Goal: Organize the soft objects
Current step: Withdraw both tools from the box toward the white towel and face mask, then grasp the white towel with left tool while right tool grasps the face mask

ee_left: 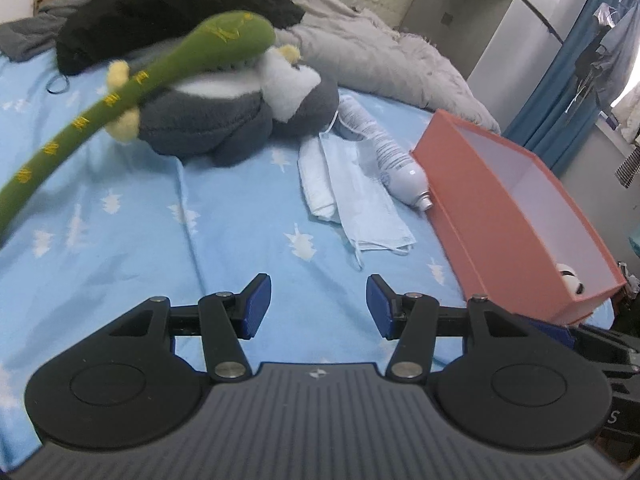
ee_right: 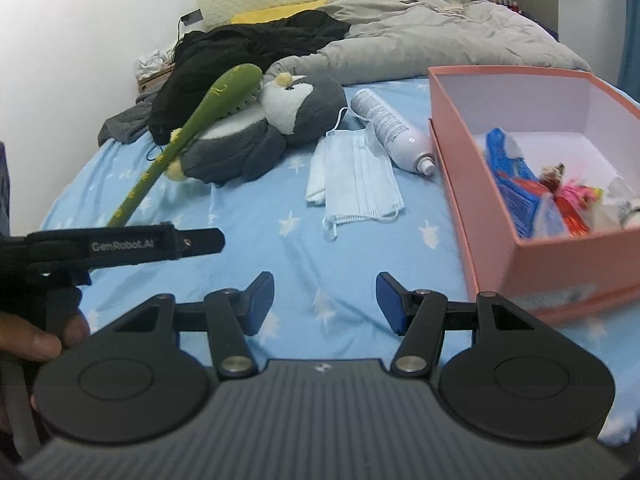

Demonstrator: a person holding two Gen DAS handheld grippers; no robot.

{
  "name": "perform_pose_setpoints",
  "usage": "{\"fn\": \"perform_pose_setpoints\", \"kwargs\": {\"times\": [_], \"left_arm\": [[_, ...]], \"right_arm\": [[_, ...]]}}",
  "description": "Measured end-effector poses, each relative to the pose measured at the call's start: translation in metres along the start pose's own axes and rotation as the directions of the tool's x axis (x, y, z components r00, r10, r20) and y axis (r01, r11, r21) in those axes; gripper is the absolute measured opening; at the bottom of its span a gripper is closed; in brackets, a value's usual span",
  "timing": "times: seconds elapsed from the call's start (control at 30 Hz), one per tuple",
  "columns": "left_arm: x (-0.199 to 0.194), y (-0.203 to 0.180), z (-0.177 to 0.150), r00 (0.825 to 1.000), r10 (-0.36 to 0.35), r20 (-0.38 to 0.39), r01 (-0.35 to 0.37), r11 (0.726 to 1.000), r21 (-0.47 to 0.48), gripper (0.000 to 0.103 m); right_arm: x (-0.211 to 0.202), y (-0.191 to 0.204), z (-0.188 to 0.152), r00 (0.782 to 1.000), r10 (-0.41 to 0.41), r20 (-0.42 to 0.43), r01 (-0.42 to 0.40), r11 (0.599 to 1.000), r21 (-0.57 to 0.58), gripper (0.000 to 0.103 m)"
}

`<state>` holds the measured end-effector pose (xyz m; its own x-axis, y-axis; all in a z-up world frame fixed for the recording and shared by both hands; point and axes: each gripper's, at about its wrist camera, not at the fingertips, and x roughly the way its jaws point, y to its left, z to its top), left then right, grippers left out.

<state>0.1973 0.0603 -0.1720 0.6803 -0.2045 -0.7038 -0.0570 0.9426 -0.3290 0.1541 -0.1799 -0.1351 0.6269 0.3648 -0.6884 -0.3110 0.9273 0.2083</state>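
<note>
Lying across the grey penguin plush [ee_right: 256, 132], the green plush stick [ee_right: 200, 120] runs out of frame at its lower end in the left wrist view. Pink box [ee_right: 500, 208] by the bed's right edge; contents blurred. Left gripper [ee_left: 319, 304] and right gripper [ee_right: 325, 302] both half open, empty, over bare blue sheet [ee_right: 260, 248]. Face masks [ee_right: 356, 172] and spray bottle [ee_right: 390, 132] lie between plush and box.

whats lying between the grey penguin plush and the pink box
A light blue face mask over a white cloth, then a white spray bottle beside the pink box; clearest in the right wrist view.
</note>
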Motion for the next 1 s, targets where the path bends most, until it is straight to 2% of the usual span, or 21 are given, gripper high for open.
{"fn": "perform_pose_setpoints", "kwargs": {"times": [0.3, 0.63, 0.9, 0.93, 1.0], "left_arm": [[0.072, 0.026, 0.023, 0.999, -0.033, -0.027, 0.031, 0.996, -0.08, 0.059], [0.13, 0.028, 0.05, 0.995, -0.093, -0.035, 0.09, 0.993, -0.074, 0.057], [0.163, 0.04, 0.06, 0.986, -0.161, -0.037, 0.155, 0.98, -0.129, 0.043], [0.165, 0.04, 0.061, 0.986, -0.163, -0.037, 0.157, 0.979, -0.129, 0.041], [0.17, 0.039, 0.062, 0.984, -0.174, -0.043, 0.168, 0.977, -0.13, 0.032]], "right_arm": [[0.072, -0.006, 0.019, 1.0, 0.01, -0.002, -0.011, 1.0, -0.027, 0.059], [0.136, -0.011, 0.035, 1.0, 0.005, 0.01, -0.004, 0.995, -0.1, 0.059], [0.174, -0.009, 0.031, 1.0, -0.021, -0.013, 0.018, 0.985, -0.172, 0.057], [0.175, -0.008, 0.03, 1.0, -0.025, -0.007, 0.023, 0.981, -0.191, 0.054], [0.177, -0.005, 0.029, 0.999, -0.044, -0.002, 0.042, 0.973, -0.228, 0.047]]}}
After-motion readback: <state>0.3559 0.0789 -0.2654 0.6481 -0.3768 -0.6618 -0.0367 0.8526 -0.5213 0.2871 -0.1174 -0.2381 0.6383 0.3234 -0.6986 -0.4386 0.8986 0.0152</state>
